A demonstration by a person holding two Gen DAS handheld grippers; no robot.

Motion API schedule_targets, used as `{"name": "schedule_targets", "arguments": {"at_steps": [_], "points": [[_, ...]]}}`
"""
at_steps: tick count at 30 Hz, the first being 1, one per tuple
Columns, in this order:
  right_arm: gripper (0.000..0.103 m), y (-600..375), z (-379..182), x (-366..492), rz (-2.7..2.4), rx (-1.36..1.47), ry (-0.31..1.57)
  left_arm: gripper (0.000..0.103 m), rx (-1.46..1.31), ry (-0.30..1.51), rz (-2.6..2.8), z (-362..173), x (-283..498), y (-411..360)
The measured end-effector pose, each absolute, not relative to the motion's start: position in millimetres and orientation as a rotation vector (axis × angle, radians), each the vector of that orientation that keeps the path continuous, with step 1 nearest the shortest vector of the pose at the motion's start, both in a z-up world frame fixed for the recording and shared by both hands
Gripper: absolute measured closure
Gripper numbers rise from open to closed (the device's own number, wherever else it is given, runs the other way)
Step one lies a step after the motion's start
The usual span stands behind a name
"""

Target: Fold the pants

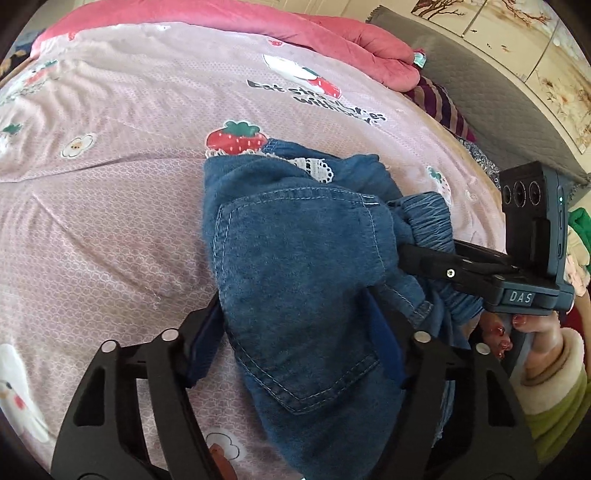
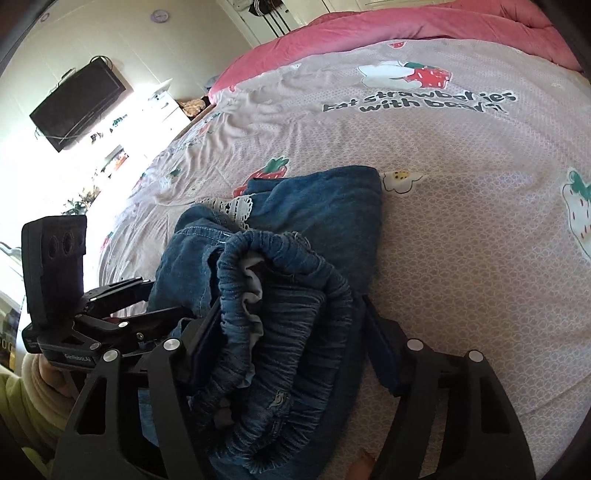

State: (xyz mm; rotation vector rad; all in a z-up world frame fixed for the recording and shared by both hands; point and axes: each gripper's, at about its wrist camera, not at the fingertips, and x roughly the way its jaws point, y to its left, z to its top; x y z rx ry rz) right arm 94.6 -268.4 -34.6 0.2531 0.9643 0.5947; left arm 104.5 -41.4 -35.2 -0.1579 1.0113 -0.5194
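right wrist: pants [image 2: 295,295] waistband opening

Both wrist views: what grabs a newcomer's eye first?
The bunched blue denim pants, lying mid-bed with white lace trim peeking out at their far edge. Next, the pink strawberry-print bedsheet under them, with bold dark lettering near the red quilt. Then the left gripper and right gripper, each with jaws straddling the denim, the right at the elastic waistband.

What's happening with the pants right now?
Left gripper on pocket side, right gripper on waistband. Pants bunched on bedsheet. Nothing in the way.
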Motion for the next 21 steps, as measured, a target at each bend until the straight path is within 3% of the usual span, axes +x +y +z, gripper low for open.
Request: {"name": "schedule_targets", "arguments": {"at_steps": [4, 10, 21], "points": [[0.056, -265.1, -31.7, 87.2, 0.580, 0.246, 0.928, 0.061, -0.165, 1.001, -0.524, -34.6, 99.9, -45.1], [0.061, -261.1, -22.6, 78.2, 0.581, 0.208, 0.863, 0.083, -0.162, 0.972, -0.534, -24.0, 94.7, -44.5], [0.064, -254.5, 11.3, 65.9, 0.610, 0.182, 0.763, 0.089, -0.155, 0.898, -0.533, 2.7, 86.6, -40.7]]}}
